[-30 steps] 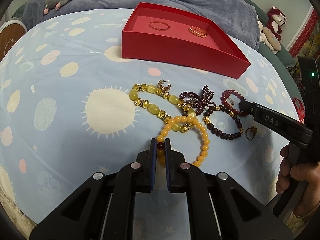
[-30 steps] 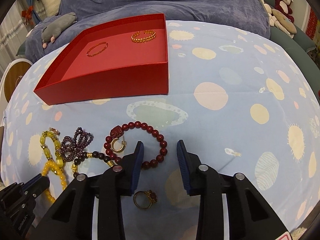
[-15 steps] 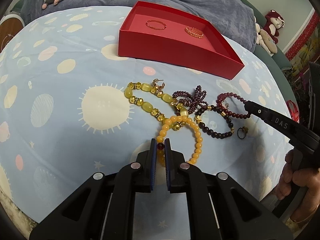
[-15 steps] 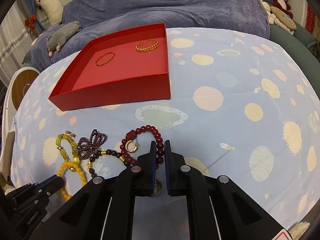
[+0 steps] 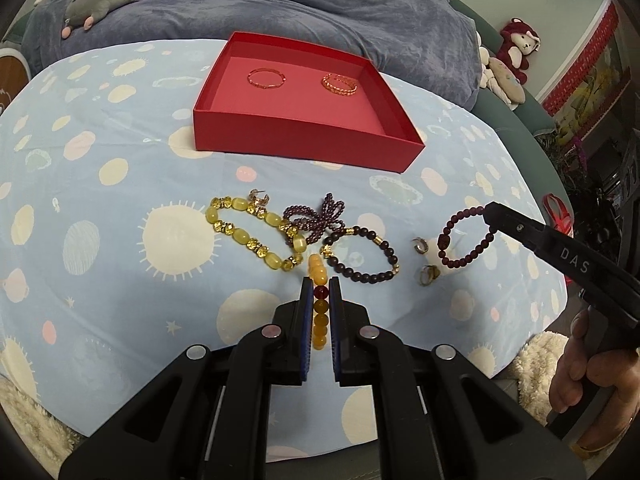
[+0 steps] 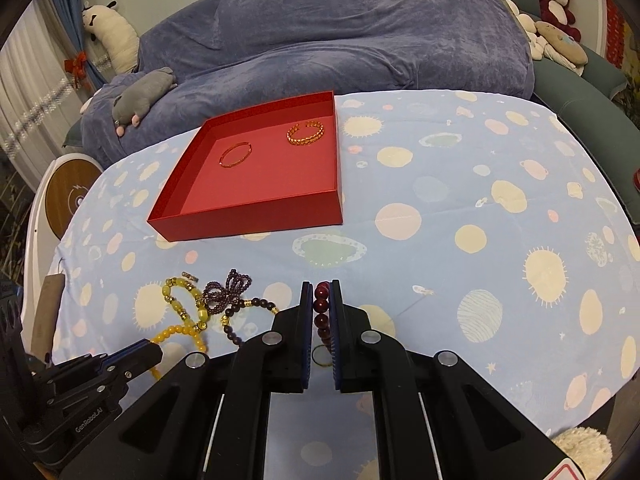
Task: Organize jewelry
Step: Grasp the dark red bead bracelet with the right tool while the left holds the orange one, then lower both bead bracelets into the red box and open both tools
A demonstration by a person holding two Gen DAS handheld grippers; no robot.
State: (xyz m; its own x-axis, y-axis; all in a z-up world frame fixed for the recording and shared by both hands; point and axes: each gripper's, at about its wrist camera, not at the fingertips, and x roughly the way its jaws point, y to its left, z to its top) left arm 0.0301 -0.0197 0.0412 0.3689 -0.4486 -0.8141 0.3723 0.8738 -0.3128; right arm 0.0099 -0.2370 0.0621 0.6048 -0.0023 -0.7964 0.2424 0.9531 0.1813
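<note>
My left gripper is shut on an orange bead bracelet that hangs lifted between its pads. In the right wrist view my right gripper is shut on a dark red bead bracelet. The left wrist view shows that bracelet dangling from the right gripper above the cloth. A red box stands beyond the pile, with two gold bangles inside. On the cloth lie a yellow-green bracelet, a purple bead string and a dark bead bracelet.
A small earring and a ring lie loose under the red bracelet, and another earring by the yellow-green beads. A blue-covered sofa with plush toys runs behind the patterned table cloth. A hand grips the right tool.
The right gripper shut on the dark red bracelet and lifted it clear of the pile. The left gripper rose with the orange bracelet. The earring and ring stayed on the cloth.
</note>
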